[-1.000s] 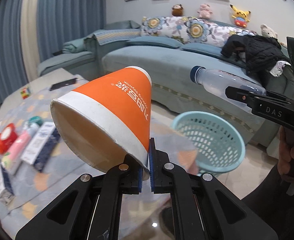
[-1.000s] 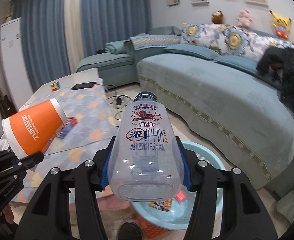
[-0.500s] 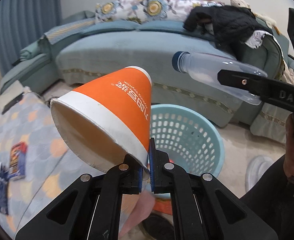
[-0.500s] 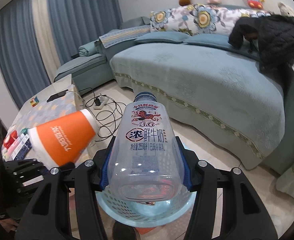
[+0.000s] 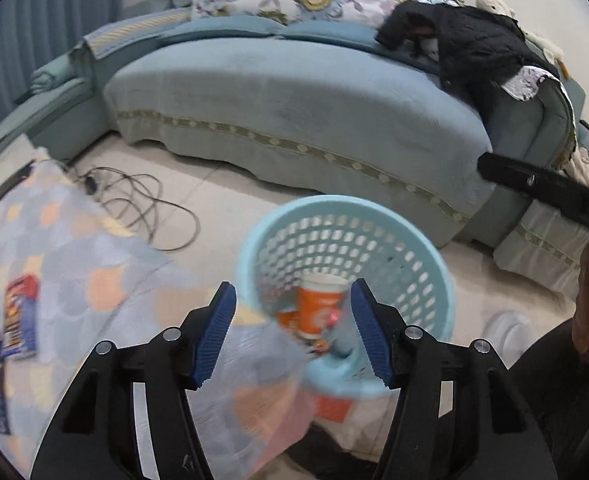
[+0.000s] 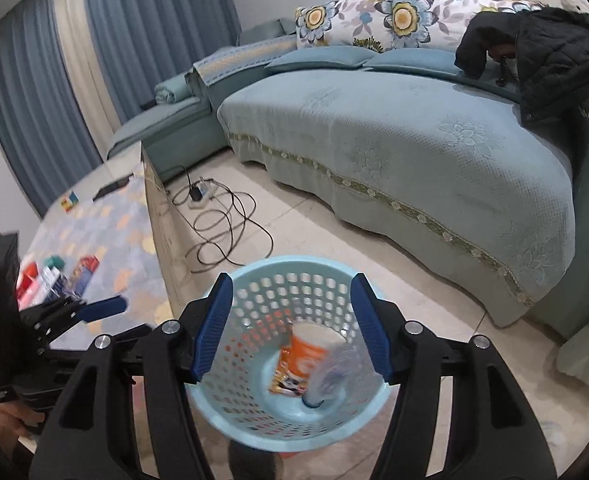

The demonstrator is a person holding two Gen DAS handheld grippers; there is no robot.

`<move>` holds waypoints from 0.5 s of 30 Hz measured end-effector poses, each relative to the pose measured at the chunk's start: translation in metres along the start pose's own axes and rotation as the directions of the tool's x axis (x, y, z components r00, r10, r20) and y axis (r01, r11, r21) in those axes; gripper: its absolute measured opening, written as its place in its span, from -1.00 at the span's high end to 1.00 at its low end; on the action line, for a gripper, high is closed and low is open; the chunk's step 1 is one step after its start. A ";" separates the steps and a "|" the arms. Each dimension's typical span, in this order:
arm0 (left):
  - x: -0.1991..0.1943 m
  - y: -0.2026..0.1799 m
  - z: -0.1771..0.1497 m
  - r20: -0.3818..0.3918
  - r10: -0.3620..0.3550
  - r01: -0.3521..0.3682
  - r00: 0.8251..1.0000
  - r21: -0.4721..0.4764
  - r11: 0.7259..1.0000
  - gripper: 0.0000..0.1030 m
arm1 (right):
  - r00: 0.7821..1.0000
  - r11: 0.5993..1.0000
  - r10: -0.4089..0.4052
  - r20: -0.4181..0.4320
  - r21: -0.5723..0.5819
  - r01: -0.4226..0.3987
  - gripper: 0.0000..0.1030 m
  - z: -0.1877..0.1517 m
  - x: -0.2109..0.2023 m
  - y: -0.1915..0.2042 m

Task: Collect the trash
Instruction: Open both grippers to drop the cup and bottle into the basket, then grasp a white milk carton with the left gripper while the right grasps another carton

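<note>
Both the left gripper [image 5: 293, 330] and right gripper [image 6: 290, 326] have just been opening and stand wide, nothing between them. The orange-and-white paper cup [image 6: 308, 354] and clear plastic bottle [image 6: 334, 376] (blurred) are inside the pale blue perforated plastic basket [image 6: 254, 280]. Both are light and crushable, so grip gently: cup by its rim, bottle around its body.

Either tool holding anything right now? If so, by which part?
Nothing held. Left tool and right tool have just opened; cup and bottle are in the basket.
</note>
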State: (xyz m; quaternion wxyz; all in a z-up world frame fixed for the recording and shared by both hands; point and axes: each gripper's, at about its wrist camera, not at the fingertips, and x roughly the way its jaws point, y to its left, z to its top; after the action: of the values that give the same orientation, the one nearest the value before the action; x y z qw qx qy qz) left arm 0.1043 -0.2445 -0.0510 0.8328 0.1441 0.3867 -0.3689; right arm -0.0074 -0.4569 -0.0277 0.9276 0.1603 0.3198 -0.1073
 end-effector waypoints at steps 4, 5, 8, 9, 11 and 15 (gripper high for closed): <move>-0.026 0.016 -0.020 0.014 0.081 -0.081 0.997 0.015 0.997 -0.13 | 1.000 0.999 0.022 0.018 -0.039 -0.022 -0.12 0.002 -0.003 0.021; -0.035 0.023 -0.029 0.013 0.109 -0.109 0.994 0.019 0.994 -0.13 | 0.999 0.998 0.028 0.020 -0.052 -0.027 -0.12 0.002 -0.004 0.027; -0.059 0.050 -0.053 -0.003 0.201 -0.201 0.979 0.012 0.979 -0.13 | 0.998 0.993 0.054 0.034 -0.107 -0.050 -0.12 0.002 -0.006 0.052; -0.067 0.061 -0.061 -0.007 0.229 -0.229 0.973 0.009 0.973 -0.13 | 0.997 0.991 0.062 0.038 -0.124 -0.057 -0.12 0.002 -0.007 0.060; -0.085 0.083 -0.077 -0.015 0.291 -0.291 0.957 0.003 0.957 -0.13 | 0.995 0.984 0.085 0.048 -0.159 -0.076 -0.12 0.002 -0.008 0.081; -0.119 0.120 -0.101 -0.011 0.408 -0.409 0.913 -0.015 0.913 -0.13 | 0.988 0.969 0.143 0.059 -0.210 -0.128 -0.14 0.004 -0.010 0.124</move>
State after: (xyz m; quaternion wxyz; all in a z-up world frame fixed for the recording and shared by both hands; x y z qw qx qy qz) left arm 0.0858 -0.0496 -0.0342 0.8912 0.2159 0.3546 -0.1829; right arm 0.0245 -0.3428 0.0096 0.9555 0.0810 0.2831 -0.0158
